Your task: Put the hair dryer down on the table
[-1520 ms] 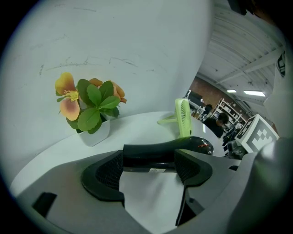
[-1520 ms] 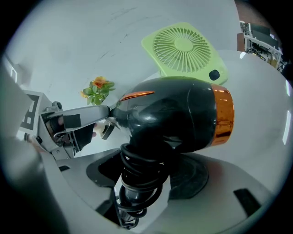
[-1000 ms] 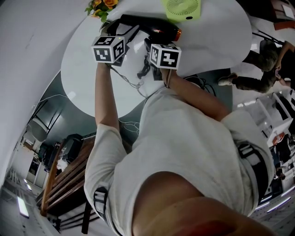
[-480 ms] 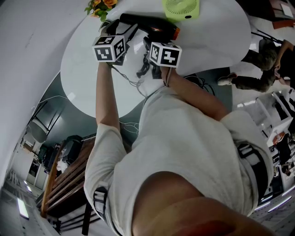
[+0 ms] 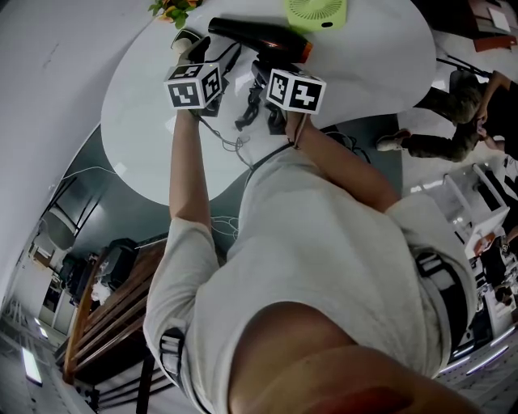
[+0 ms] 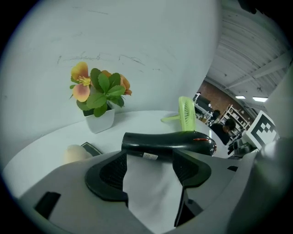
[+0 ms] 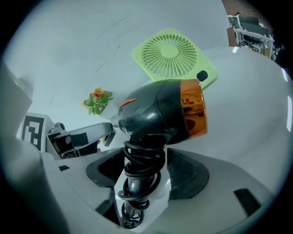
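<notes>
One dryer (image 5: 257, 36), one fan (image 5: 316, 11), one plant (image 6: 98, 93), two grippers. Both forearms (image 5: 184, 162) reach forward side by side over the table (image 5: 146, 121). Right gripper (image 7: 146, 160) is clamped on the dryer's handle (image 7: 132, 185). The dryer is at the table's far side, just before the fan. Left gripper (image 6: 150, 157) is closing, jaws still wide, with the barrel (image 6: 160, 139) across their tips and unpressed. Only the right gripper view shows the cord (image 7: 139, 169) coiled round the handle.

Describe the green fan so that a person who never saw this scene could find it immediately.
Start at the round white table. At its far edge, just beyond the orange nozzle of the black hair dryer, sits a small fan. It alone is light green, square with a round grille.
</notes>
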`<action>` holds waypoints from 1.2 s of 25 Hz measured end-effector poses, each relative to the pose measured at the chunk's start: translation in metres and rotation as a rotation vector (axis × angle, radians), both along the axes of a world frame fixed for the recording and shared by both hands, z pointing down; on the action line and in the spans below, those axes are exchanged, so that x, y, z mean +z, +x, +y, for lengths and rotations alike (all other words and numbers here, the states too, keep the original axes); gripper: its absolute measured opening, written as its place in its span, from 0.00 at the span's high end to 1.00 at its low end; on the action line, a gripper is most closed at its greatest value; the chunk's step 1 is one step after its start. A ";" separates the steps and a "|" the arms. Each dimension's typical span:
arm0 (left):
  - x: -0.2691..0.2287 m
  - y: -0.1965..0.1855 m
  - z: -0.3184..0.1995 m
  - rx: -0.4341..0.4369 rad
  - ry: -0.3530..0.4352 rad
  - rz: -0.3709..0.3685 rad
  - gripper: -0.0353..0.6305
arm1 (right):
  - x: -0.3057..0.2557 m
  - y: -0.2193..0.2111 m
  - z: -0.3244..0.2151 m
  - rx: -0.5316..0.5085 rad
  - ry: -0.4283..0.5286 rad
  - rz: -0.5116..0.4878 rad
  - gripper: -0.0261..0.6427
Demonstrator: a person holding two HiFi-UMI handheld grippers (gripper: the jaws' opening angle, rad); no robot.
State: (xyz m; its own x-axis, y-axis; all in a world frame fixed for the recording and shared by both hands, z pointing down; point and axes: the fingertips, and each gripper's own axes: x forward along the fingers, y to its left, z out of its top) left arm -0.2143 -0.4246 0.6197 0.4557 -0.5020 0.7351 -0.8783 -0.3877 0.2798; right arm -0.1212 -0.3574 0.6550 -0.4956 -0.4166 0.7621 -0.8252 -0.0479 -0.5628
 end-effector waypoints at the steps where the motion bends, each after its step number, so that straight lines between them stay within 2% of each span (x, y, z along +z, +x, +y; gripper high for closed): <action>1: 0.000 0.000 0.004 -0.008 -0.001 0.000 0.46 | -0.001 0.002 0.001 0.002 0.005 0.000 0.53; 10: -0.005 -0.001 0.045 -0.046 -0.022 0.017 0.50 | -0.014 0.011 0.012 0.020 0.044 -0.004 0.55; 15: -0.008 0.001 0.065 -0.071 -0.026 0.037 0.53 | -0.022 0.018 0.018 0.015 0.078 0.007 0.60; 22: -0.011 0.002 0.093 -0.093 -0.026 0.052 0.54 | -0.030 0.033 0.033 -0.004 0.122 0.053 0.70; 26: -0.011 0.000 0.108 -0.133 -0.020 0.044 0.56 | -0.035 0.040 0.042 -0.028 0.156 0.082 0.79; 30: -0.015 -0.001 0.121 -0.194 0.015 0.026 0.65 | -0.045 0.044 0.049 -0.088 0.244 0.125 0.92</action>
